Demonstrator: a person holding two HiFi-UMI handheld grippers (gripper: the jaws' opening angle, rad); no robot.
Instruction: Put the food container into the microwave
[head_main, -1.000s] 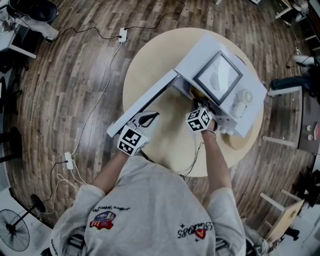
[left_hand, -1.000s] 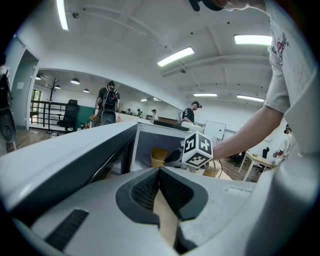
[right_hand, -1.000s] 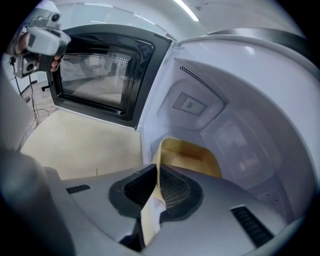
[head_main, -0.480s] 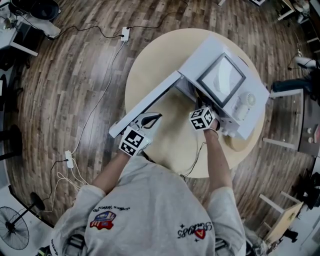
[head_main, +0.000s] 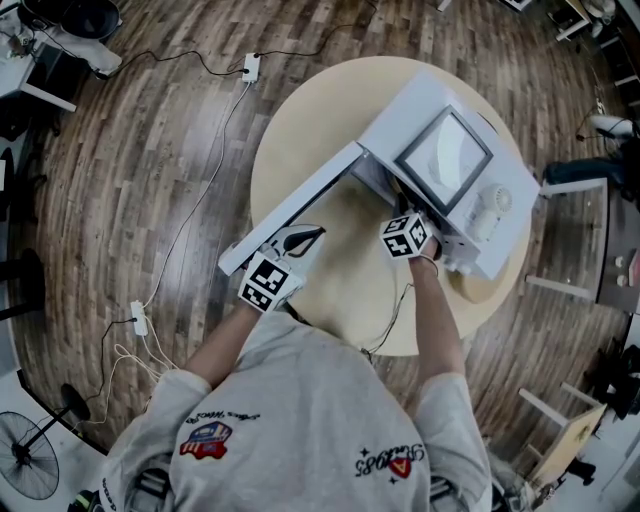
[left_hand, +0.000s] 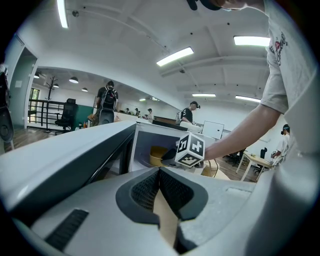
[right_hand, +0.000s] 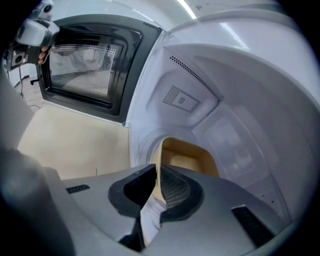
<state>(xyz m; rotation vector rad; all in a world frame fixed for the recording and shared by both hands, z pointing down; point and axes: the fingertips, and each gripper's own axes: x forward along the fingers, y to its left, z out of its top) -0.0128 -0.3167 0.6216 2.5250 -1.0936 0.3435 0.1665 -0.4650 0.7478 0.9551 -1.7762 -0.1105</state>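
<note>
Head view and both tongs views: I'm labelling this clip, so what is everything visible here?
microwave: one, white, on the table, door open
food container: one, tan, inside the microwave
table: one, beige, round, on wood floor
power strips: two, white, on the floor at left
fan: one, black, bottom-left floor
left tongs: one, grey, shut, beside the open door
right tongs: one, grey, shut on the food container's rim

1. The microwave (head_main: 450, 165) sits on my round desk (head_main: 300, 130), its door (head_main: 290, 207) swung open.
2. My right tool (head_main: 400, 208) reaches into the microwave's mouth.
3. My left tool (head_main: 298, 240) lies just beside the door's outer end.
</note>
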